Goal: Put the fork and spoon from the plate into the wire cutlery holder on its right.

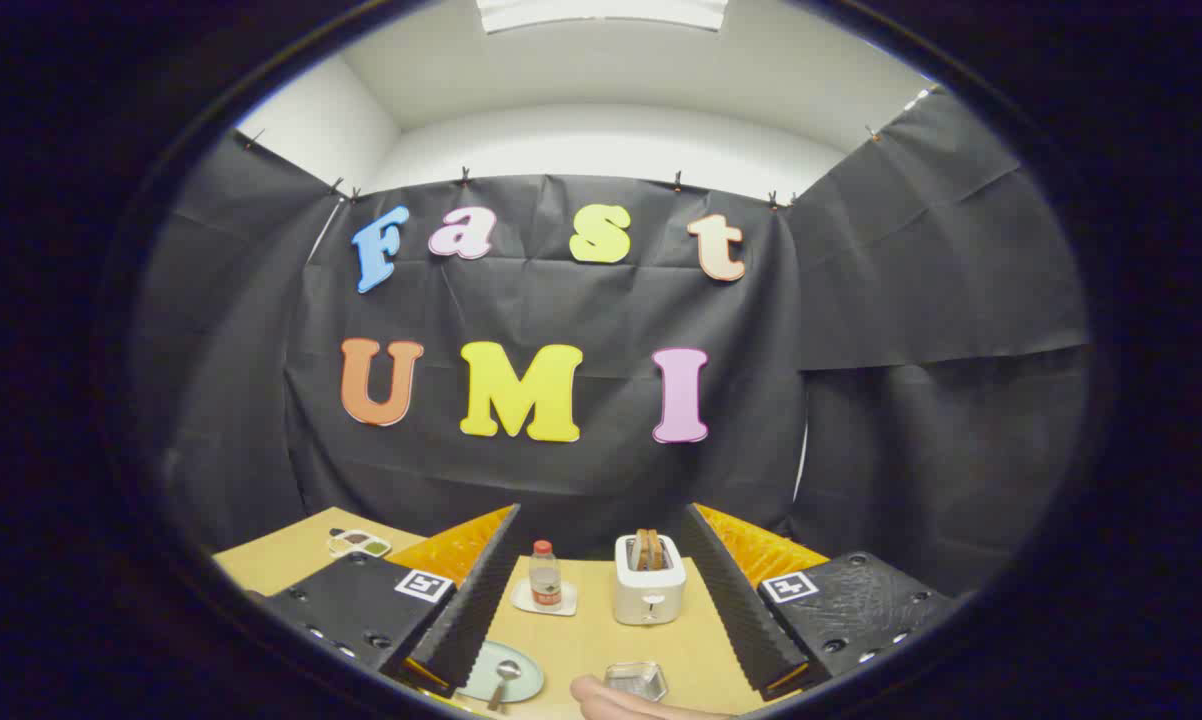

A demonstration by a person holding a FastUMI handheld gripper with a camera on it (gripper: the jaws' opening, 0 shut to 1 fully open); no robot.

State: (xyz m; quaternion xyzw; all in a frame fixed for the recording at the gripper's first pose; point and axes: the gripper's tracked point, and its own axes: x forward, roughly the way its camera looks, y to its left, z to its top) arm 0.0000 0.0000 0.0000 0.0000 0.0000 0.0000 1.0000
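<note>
Gripper view looks out over the bench (601,630) from between my two fingers, and my hand-held gripper (601,600) is spread wide apart with nothing held between them. Near their tips, low down and towards the left finger, sits the plate (521,685), pale and oval; its near side is cut off and the left finger covers part of it. A spoon (504,680) lies on it, bowl up and handle running towards me until it drops out of sight. I cannot make out the fork on what shows of the plate.

Just right of the plate is the wire cutlery holder (636,680), small and glinting, too blurred for me to tell what is inside. A hand (626,705) reaches in right below it; only a rounded bit of it is visible and I cannot tell whether it touches the holder.

Beyond the fingers, a clear bottle (544,573) with a red cap stands on a small white saucer (543,602). Beside it on the right stands a white toaster (649,578) with two slices of toast (646,550) sticking up from its slots. Far off past my left finger, a small dish (358,543) holds something dark that I cannot identify.
</note>
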